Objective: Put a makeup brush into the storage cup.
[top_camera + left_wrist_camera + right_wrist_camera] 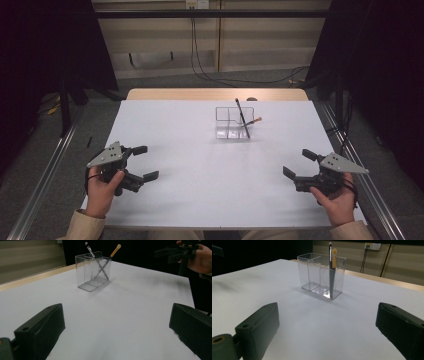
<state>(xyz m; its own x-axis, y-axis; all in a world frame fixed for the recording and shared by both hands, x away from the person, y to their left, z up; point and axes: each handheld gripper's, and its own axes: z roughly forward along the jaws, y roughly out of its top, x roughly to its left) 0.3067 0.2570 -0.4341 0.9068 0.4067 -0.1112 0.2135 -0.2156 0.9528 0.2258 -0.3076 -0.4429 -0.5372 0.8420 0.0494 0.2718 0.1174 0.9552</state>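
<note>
Clear divided organizer stands on the white table, holding two crossed makeup brushes in one end compartment. Left gripper and right gripper, jaws spread and empty, flank it nearer the person.

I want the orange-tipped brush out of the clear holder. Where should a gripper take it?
Grip the orange-tipped brush by its bare upper handle above the clear holder rim, coming from above; its lower part sits inside, crossed with the dark brush.
</note>
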